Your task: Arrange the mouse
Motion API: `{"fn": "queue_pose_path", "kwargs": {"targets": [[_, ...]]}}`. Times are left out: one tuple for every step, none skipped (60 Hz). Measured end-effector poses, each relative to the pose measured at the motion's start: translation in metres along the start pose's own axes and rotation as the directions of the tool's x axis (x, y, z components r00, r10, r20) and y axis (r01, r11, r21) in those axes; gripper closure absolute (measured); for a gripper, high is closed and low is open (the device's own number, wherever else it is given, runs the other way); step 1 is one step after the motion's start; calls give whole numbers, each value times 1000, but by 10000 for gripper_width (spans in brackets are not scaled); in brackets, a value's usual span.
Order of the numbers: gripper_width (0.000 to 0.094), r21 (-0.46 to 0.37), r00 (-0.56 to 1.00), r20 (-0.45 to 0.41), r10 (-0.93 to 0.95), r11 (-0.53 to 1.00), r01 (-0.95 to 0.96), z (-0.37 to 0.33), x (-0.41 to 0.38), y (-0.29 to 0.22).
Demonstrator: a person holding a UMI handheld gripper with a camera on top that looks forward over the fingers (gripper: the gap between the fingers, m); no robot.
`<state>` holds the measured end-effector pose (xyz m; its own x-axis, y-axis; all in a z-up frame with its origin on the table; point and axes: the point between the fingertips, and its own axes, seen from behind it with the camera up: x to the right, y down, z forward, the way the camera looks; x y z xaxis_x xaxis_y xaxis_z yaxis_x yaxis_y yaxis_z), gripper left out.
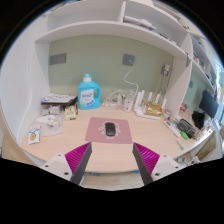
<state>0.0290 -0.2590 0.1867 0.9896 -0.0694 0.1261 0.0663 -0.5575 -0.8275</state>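
A dark mouse point(110, 127) lies on a pink mouse mat point(109, 131) in the middle of the light wooden desk point(60, 142). My gripper point(111, 163) is low over the desk's near edge, with the mat and mouse just beyond the fingertips. The fingers point(79, 163) are wide apart and hold nothing, their magenta pads facing inward. The mouse is centred between the lines of the two fingers.
A blue detergent bottle point(89, 92) stands at the back near a stack of boxes point(57, 102). Small white items point(143, 103) stand at the back right. Clutter point(186, 127) lies at the right edge, small objects point(44, 126) at the left. Shelves point(120, 20) hang above.
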Motion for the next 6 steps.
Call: {"fn": "queue_pose_path", "kwargs": {"targets": [[86, 2, 1000, 1, 1, 1000, -1, -2, -1, 0], [88, 4, 1000, 3, 1, 1000, -1, -3, -2, -1], [88, 5, 1000, 5, -1, 1000, 1, -4, -2, -1], [90, 4, 1000, 5, -4, 1000, 4, -5, -3, -1], [90, 3, 1000, 5, -6, 1000, 6, -6, -3, 0], [88, 2, 1000, 5, -9, 1000, 9, -7, -4, 0]]}}
